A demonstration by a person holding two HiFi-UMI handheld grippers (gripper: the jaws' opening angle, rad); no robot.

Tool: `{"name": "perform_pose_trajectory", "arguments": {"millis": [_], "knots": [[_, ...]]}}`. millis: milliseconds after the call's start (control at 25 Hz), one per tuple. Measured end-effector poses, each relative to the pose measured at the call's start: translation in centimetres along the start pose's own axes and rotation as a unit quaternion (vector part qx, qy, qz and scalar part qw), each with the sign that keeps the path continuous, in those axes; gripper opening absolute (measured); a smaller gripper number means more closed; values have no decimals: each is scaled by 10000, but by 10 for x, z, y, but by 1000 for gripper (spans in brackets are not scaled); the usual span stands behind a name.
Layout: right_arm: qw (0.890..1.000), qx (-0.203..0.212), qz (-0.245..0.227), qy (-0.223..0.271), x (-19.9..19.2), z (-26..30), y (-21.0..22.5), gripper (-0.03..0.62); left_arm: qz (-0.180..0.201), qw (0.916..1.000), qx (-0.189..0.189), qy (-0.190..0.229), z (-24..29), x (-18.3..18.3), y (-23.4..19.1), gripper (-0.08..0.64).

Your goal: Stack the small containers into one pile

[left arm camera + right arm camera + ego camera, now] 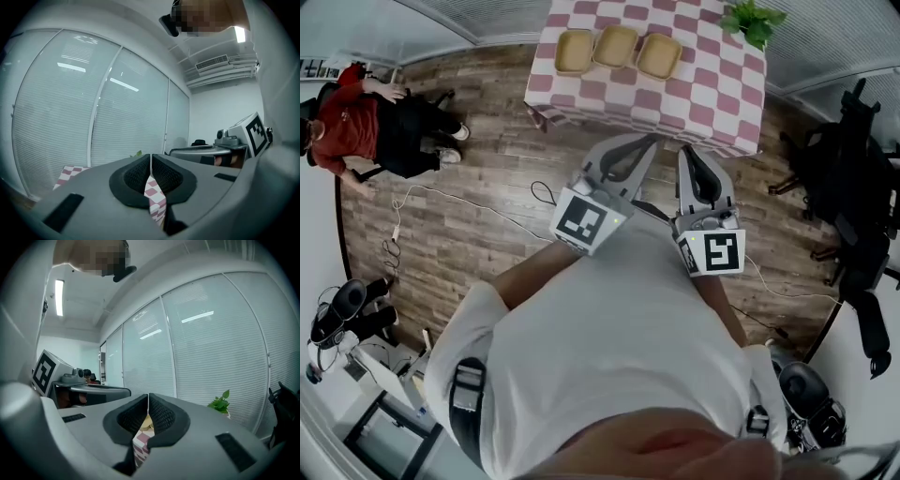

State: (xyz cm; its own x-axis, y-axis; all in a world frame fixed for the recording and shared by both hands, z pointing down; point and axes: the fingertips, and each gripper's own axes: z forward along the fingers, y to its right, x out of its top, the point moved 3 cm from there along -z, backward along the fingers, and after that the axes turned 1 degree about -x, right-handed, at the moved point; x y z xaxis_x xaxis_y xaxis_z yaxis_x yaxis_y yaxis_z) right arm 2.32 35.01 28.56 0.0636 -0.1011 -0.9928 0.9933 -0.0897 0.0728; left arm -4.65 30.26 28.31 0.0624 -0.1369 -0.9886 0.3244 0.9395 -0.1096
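Wood floor (469, 178) fills most of head view. Bench (698, 103) with pink-white checked cloth at top centre. Person in red top (347, 122) seated on floor at far left, well apart from bench.

Left claw (630, 155) and right claw (694, 167) held side by side, level, short of bench, both pointing toward it. Left claw (150, 161): pads pressed together, nothing between. Right claw (148, 403): pads pressed together, nothing between.

Three small containers (616, 47), tan, empty, in row along bench's far-left part, edges touching, unstacked. Potted plant (753, 21) at bench's far-right corner.
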Motion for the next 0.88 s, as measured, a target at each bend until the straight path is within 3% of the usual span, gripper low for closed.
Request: {"name": "perform_pose_trajectory", "arguments": {"millis": [480,880], "knots": [[9997,115,158,-168,-8,41,23,34,-104,9995,211,-195,28,-6,-36,43],[9996,28,82,-260,1,137,46,34,-117,9998,52,-133,74,6,-120,43]]}}
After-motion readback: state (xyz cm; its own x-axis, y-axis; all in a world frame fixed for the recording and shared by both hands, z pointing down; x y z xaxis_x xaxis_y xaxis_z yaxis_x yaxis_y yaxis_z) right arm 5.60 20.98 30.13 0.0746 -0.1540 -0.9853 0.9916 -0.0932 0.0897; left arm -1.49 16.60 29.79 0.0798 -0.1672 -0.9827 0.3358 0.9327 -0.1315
